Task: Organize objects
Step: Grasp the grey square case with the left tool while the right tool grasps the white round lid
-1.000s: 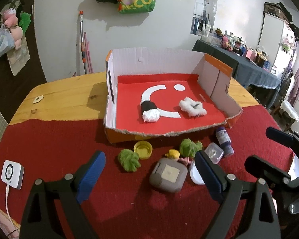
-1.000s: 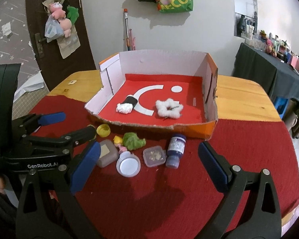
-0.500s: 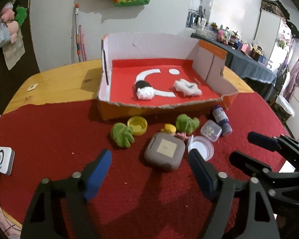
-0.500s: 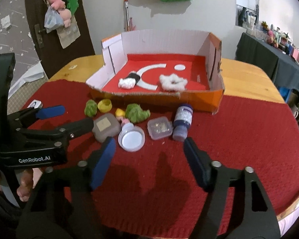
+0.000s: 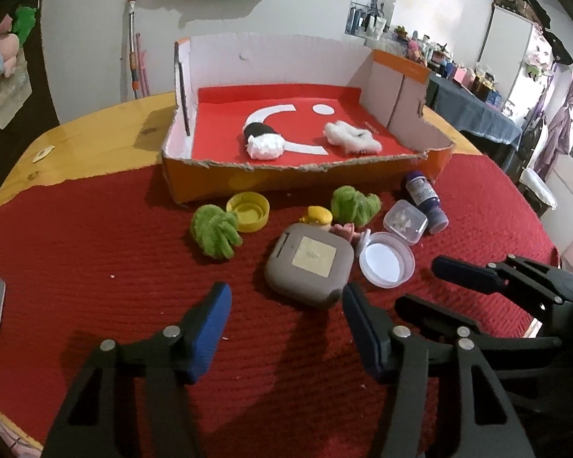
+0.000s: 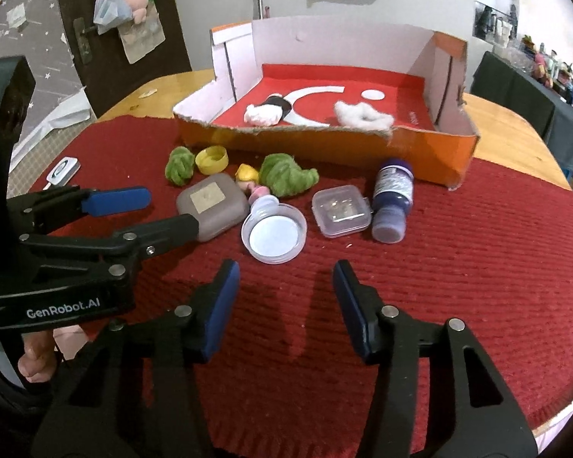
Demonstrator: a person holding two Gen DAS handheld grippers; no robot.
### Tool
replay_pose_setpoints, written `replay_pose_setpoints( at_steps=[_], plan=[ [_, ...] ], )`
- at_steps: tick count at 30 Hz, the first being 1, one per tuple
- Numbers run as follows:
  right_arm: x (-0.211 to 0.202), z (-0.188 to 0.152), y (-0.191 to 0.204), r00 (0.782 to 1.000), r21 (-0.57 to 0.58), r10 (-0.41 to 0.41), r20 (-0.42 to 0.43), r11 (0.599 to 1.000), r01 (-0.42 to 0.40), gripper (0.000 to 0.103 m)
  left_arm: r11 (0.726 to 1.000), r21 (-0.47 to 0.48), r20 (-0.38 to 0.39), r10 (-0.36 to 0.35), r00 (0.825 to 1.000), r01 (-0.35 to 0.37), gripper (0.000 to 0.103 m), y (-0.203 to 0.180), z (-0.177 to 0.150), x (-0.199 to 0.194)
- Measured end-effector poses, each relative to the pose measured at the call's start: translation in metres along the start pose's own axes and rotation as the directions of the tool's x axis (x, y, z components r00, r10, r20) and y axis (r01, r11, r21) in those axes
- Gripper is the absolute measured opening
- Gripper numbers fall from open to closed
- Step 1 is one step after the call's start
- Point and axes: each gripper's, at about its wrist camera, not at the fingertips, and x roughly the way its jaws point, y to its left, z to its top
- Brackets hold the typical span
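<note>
Right wrist view: "GenRobot.AI" marks the left gripper (both grippers' jaws wide, empty).

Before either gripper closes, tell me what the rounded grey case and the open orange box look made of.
Rounded grey case: apparently matte plastic or rubbery, smooth with soft corners.
Open orange box: cardboard, judging by its ragged torn front edge.

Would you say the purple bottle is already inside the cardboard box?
No, the purple bottle lies on its side on the red cloth, outside the front wall of the cardboard box.
</note>
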Motion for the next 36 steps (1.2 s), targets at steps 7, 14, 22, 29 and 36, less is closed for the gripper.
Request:
replay_pose_setpoints(
  at_steps=[7,14,22,29,36],
  plan=[
    [0.01,0.003,-0.002,1.0,-0.013,0.016,-0.001,1.0,-0.016,0.041,0.999,-0.011,-0.009,-0.05,0.999,0.05,0.056,0.003,0.004,0.005],
    [0.017,0.009,0.002,1.0,-0.055,0.026,0.012,0.998,-0.025,0.041,0.997,0.01,-0.011,-0.07,0.997,0.07,0.056,0.002,0.008,0.007],
    [0.019,0.013,-0.007,1.0,-0.049,0.008,0.021,0.999,-0.007,0.037,0.997,0.018,-0.02,-0.075,0.997,0.075,0.056,0.001,0.014,0.015],
    [0.019,0.016,-0.023,0.999,0.004,0.032,0.023,0.999,-0.032,0.037,0.997,0.058,-0.02,-0.046,0.999,0.047,0.056,-0.007,0.013,0.022],
    [0.02,0.017,-0.02,1.0,-0.011,0.017,0.021,1.0,-0.017,0.038,0.998,0.051,-0.014,-0.04,0.999,0.04,0.053,-0.007,0.015,0.024]
  ],
)
